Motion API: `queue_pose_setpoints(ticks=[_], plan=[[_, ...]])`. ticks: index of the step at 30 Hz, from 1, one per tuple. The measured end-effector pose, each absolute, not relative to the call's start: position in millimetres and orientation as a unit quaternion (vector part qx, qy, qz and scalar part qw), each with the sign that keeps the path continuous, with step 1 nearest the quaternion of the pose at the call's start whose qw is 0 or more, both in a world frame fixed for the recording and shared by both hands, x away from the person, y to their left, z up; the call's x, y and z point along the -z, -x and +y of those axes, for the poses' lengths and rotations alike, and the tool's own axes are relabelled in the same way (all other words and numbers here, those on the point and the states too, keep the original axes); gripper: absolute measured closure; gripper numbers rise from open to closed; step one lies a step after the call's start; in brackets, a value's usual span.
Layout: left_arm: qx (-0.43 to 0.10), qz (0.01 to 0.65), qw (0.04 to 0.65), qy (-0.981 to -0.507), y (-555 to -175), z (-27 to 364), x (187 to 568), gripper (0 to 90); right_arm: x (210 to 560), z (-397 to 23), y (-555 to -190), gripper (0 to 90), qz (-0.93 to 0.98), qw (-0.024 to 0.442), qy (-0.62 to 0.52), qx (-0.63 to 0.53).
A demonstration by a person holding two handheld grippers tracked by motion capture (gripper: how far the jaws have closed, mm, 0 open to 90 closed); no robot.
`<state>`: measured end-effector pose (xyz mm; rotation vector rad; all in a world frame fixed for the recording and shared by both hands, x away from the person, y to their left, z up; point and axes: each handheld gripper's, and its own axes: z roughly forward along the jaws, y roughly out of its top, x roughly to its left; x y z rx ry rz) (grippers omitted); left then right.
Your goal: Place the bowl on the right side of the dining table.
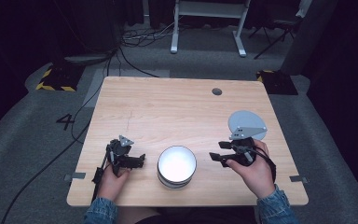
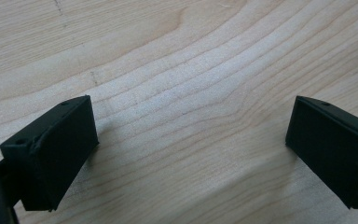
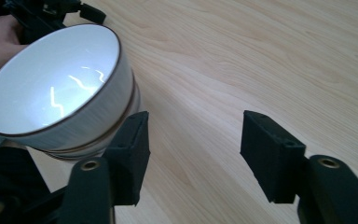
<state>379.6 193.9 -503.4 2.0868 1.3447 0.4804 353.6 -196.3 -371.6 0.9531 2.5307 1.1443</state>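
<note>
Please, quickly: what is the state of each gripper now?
Left gripper: open, holding nothing.
Right gripper: open, holding nothing, beside the stacked bowls.

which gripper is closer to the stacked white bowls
The right gripper: its left jaw sits right beside the stacked white bowls. The left gripper has bare wooden table between its jaws.

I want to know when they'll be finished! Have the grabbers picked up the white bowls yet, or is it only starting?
Only starting, it seems. Done: nothing that shows; the white bowls sit stacked on the table, untouched. In hand: nothing; the left gripper and right gripper are both open, one on each side of the bowls, jaws spread over bare wood. Left: probably closing on a bowl and lifting it.
</note>
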Motion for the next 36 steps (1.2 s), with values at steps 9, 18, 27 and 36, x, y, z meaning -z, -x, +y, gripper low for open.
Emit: queue_pose_setpoints(ticks=[9, 18, 27, 36], plan=[[-0.181, 0.507, 0.302, -0.787, -380, 194, 503, 2.2, 361, -161, -358, 37.7, 0.865, 0.083, -0.314, -0.381], [-0.182, 0.507, 0.301, -0.787, -380, 194, 503, 2.1, 366, -127, -368, 36.9, 0.884, 0.075, -0.299, -0.350], [-0.181, 0.507, 0.302, -0.787, -380, 194, 503, 2.2, 388, -107, -382, 52.6, 0.909, 0.072, -0.289, -0.293], [-0.182, 0.507, 0.301, -0.787, -380, 194, 503, 2.2, 398, -95, -389, 80.6, 0.910, 0.023, -0.313, -0.270]])
